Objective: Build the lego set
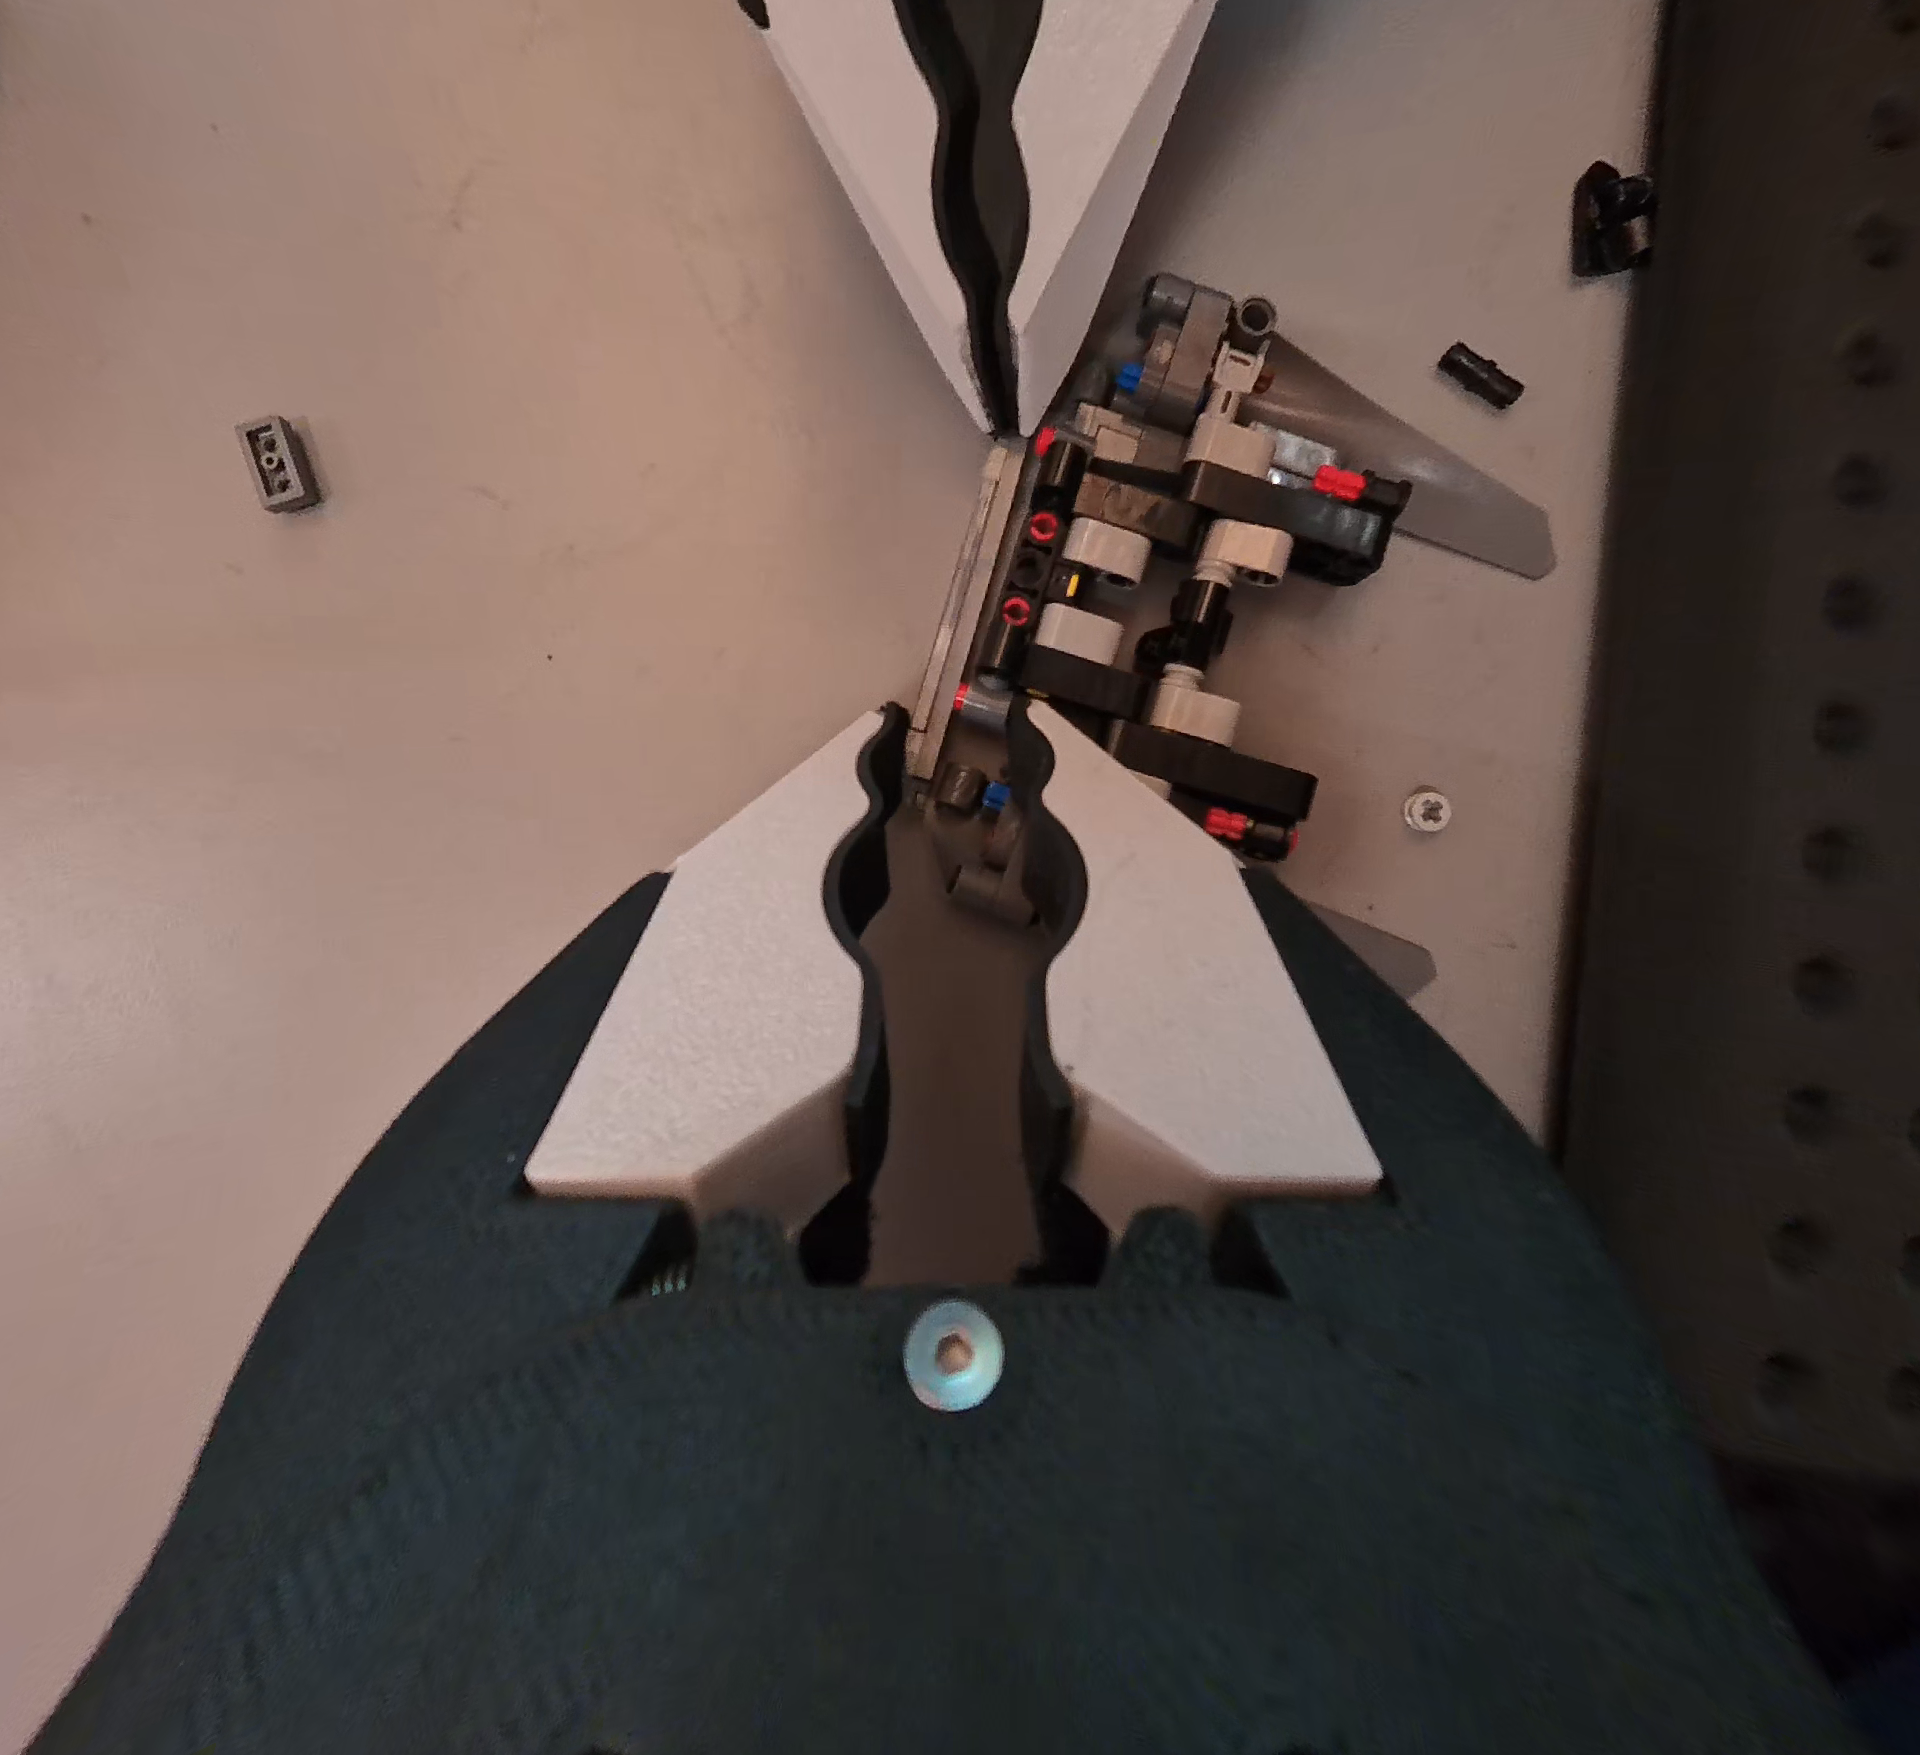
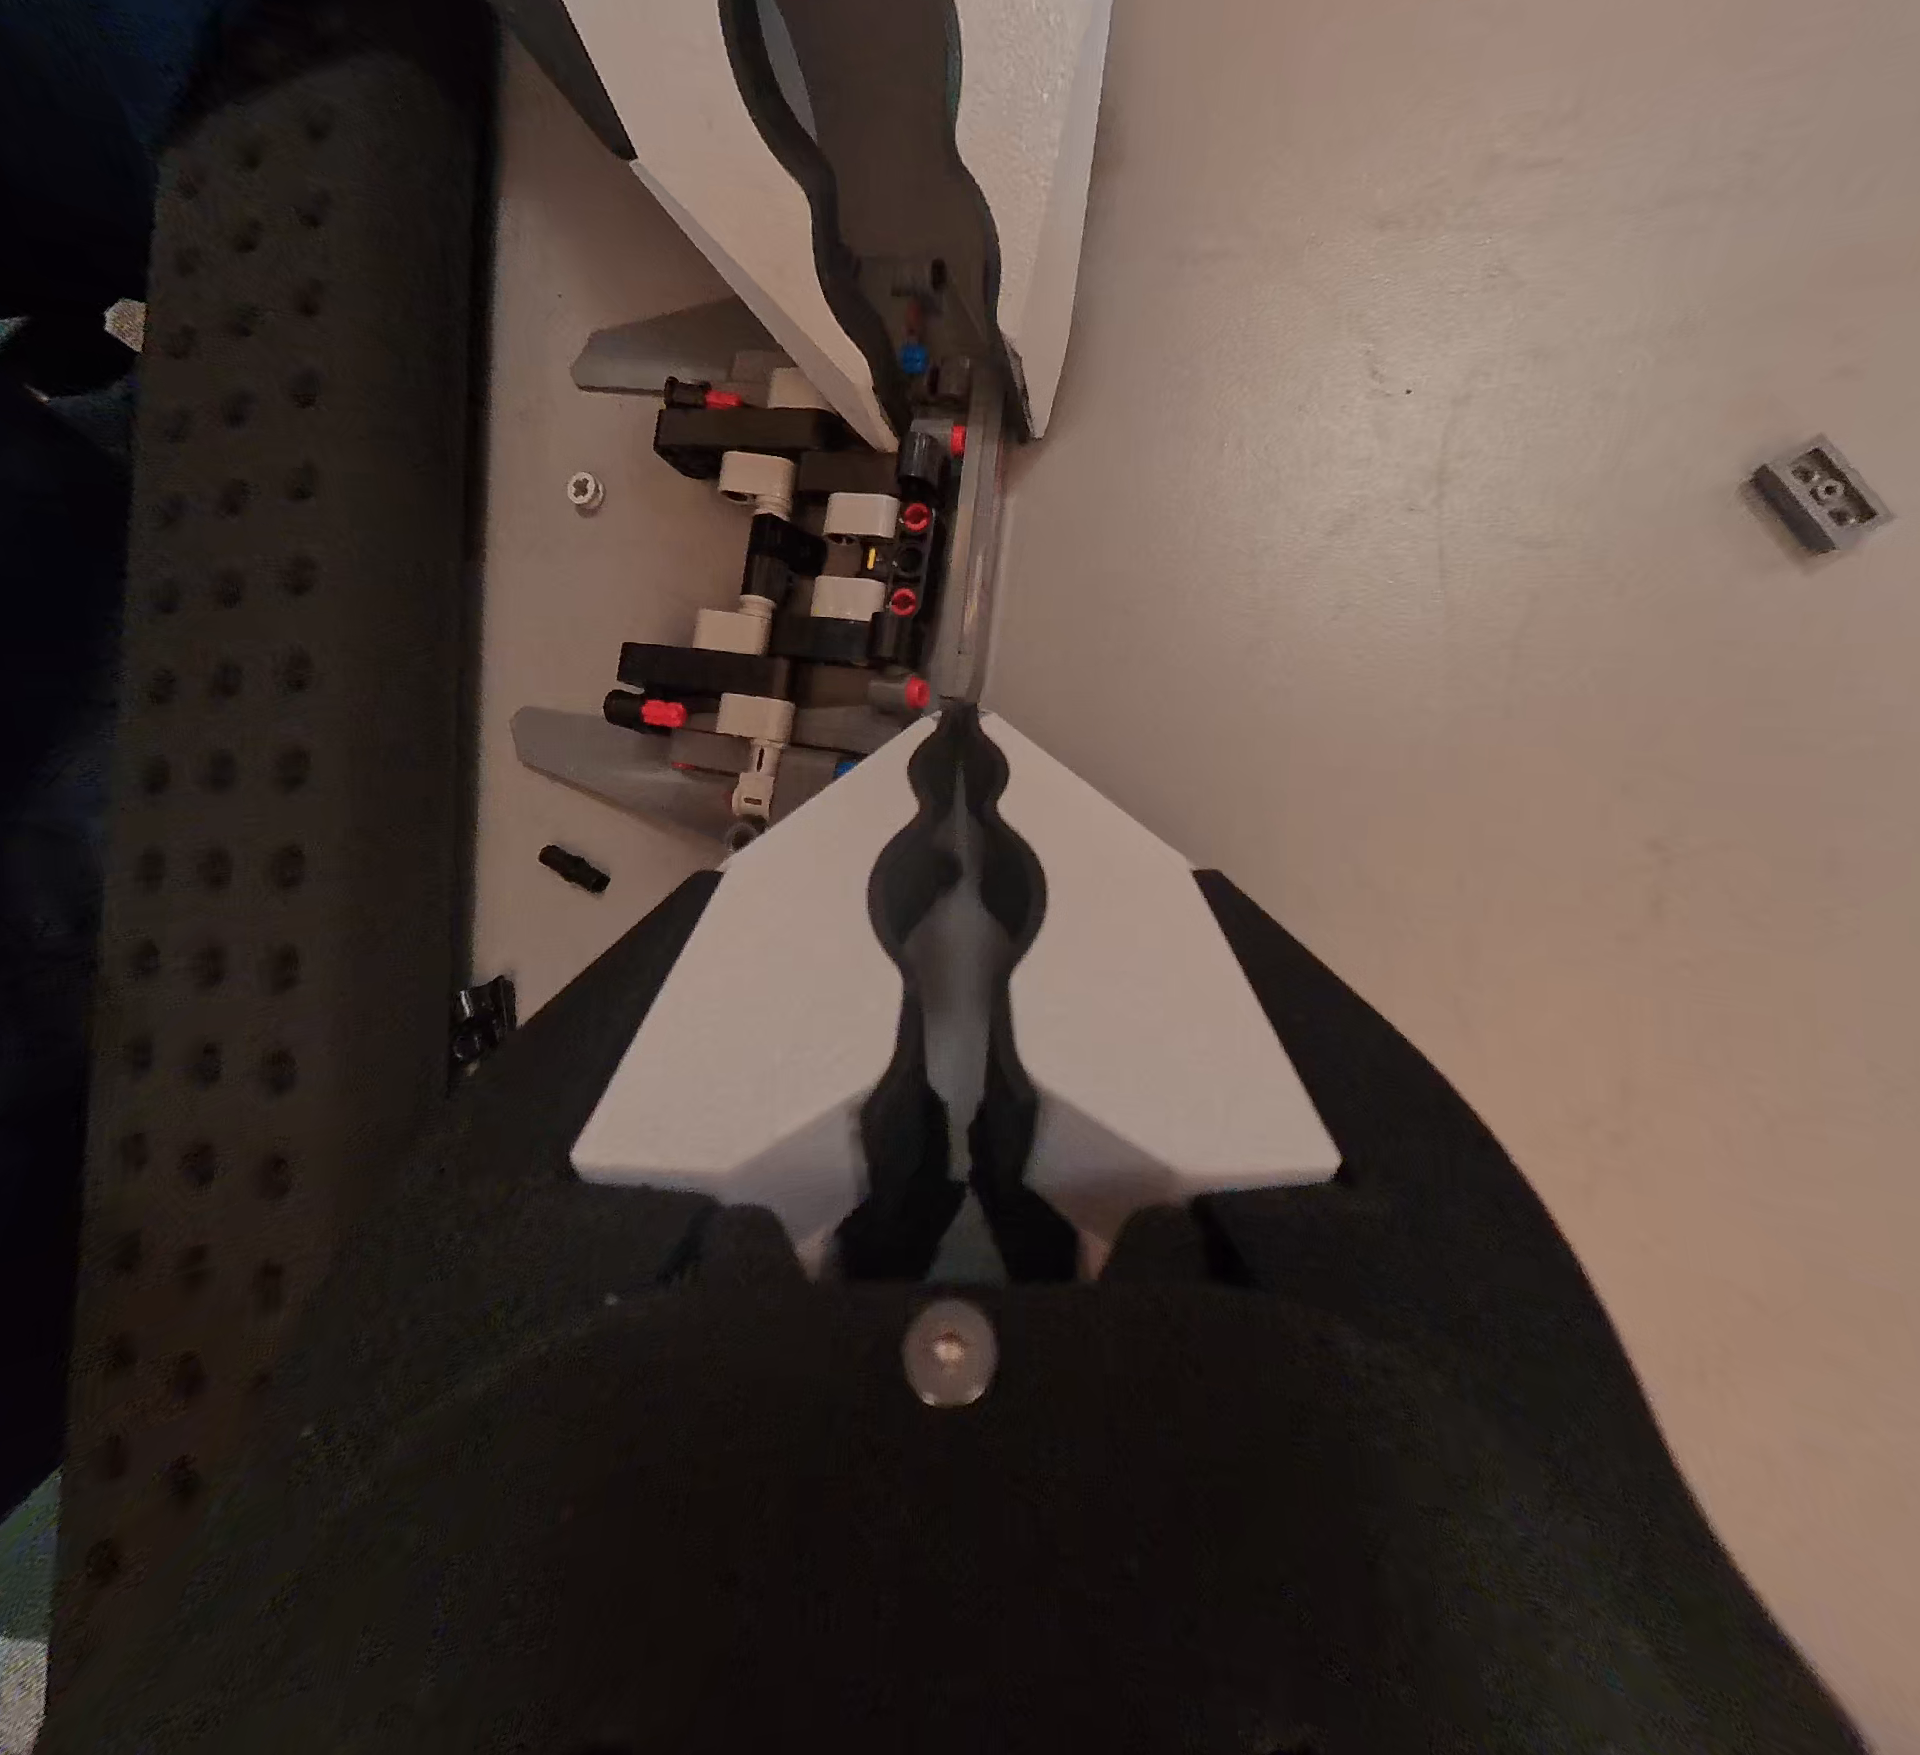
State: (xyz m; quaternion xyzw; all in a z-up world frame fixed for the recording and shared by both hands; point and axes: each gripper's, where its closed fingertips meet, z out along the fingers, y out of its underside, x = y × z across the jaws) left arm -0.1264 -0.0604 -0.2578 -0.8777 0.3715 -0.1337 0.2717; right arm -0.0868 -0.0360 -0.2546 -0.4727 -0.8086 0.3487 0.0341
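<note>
A black, white and grey lego model [image 1: 1122, 552] with grey wings and red pins lies on the pale table [image 1: 520, 251]. My left gripper [image 1: 951, 723] is shut on its near end, with both dark pads pressed on the grey plate edge and the beam beside it. It also shows at the top of the right wrist view [image 2: 956, 432], gripping the model [image 2: 821, 562]. My right gripper [image 2: 961, 718] is shut. Its tips meet at the other end of the model's long grey plate [image 2: 977, 562]. It also shows in the left wrist view [image 1: 1003, 427]. I cannot tell whether it pinches the plate.
A small grey brick [image 1: 278, 465] lies apart on the table and also shows in the right wrist view [image 2: 1818, 492]. A black pin [image 1: 1481, 375] and a black connector [image 1: 1610, 219] lie near a dark perforated panel [image 1: 1818, 666]. A screw head [image 1: 1427, 810] sits in the table. Left tips to right tips: about 5 cm. About 8 cm separates my left fingertips from the screw head [image 1: 1427, 810]. The right camera catches it too, in the right wrist view [image 2: 587, 489].
</note>
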